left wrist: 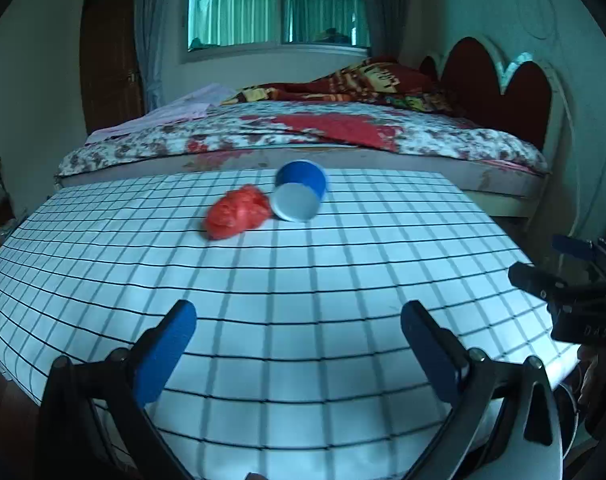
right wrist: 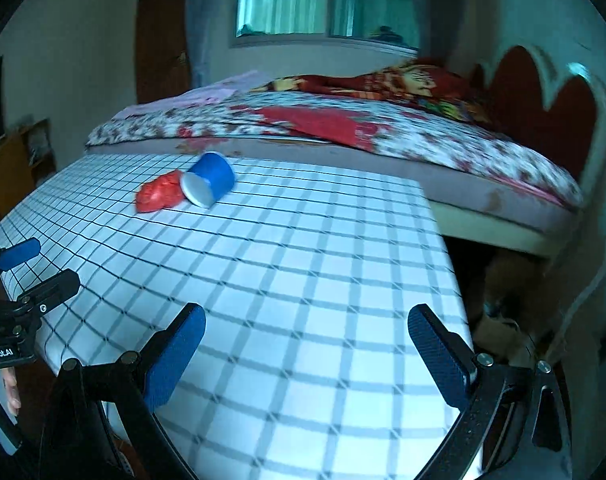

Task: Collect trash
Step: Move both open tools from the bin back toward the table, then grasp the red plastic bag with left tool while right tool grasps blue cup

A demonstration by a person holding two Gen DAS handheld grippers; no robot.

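A crumpled red wad of trash [left wrist: 238,211] lies on the checked table [left wrist: 303,320] near its far edge, touching a blue paper cup [left wrist: 301,192] that lies on its side with its white bottom toward me. Both also show in the right wrist view, the wad [right wrist: 159,192] and the cup [right wrist: 209,180]. My left gripper [left wrist: 297,316] is open and empty over the near part of the table. My right gripper [right wrist: 307,320] is open and empty over the table's near right part. Each gripper shows at the edge of the other's view.
A bed [left wrist: 303,132] with a floral cover and red headboard [left wrist: 499,84] stands just behind the table. A dark gap and floor clutter [right wrist: 499,300] lie right of the table. A wooden shelf [right wrist: 19,160] stands at the left wall.
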